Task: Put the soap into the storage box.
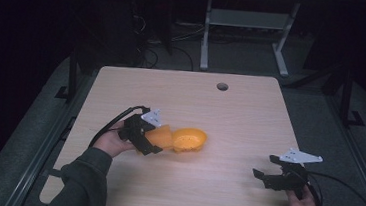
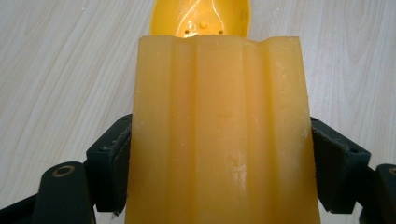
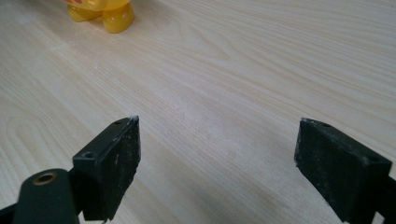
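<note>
Left of the bench's middle, toward the near edge, an orange-yellow block (image 1: 160,136) with shallow lengthwise ridges sits clamped in the left claw (image 1: 153,141). The left gripper view shows the block (image 2: 219,135) filling the gap between the two black jaws, each pressed flat against one of its sides, with the claw (image 2: 219,168) closed as far as the block's width allows. Just beyond the block's far end lies a yellow bowl-shaped piece (image 1: 190,139), open side up, touching or very nearly touching the block; in the left gripper view its rim and dimpled inner floor (image 2: 201,18) show above the block's top edge. A hand (image 1: 112,142) in a dark green sleeve grips the left claw from the near-left side, a black cable looping away behind it. Well apart, near the bench's near-right corner, the right claw (image 1: 264,176) hangs low over the bare wood (image 3: 224,84), its jaws spread wide and holding nothing. The right gripper view shows the yellow piece's (image 3: 100,11) base far off at the top left.
</note>
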Available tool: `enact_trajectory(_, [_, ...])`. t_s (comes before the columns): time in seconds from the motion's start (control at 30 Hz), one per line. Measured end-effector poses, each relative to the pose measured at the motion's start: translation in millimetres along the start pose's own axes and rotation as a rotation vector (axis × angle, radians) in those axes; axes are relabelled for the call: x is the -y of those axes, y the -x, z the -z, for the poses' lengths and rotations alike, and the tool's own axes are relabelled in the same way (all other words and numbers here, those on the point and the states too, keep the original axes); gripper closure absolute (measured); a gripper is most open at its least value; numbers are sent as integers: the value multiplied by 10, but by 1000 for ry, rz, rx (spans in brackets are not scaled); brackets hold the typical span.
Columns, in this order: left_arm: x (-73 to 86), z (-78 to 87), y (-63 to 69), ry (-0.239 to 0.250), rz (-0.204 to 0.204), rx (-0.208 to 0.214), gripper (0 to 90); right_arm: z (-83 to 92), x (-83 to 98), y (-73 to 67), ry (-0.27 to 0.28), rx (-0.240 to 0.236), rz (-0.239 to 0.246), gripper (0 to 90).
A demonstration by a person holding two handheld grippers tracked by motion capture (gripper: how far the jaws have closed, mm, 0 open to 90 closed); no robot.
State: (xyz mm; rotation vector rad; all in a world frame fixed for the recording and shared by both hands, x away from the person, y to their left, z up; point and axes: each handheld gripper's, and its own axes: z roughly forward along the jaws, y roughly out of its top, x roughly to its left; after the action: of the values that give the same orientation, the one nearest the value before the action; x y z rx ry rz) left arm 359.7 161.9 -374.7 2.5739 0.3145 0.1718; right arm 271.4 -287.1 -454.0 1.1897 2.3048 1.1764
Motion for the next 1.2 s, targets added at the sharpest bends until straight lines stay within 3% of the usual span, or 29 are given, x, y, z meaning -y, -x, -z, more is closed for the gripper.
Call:
enact_trajectory(0.43, [-191, -104, -53, -20, -30, 19, 208, 6, -3, -2, 7, -3, 8, 139])
enact_trajectory(1.2, [-442, -260, -106, 2, -54, 41, 208, 19, -13, -7, 16, -4, 13, 139])
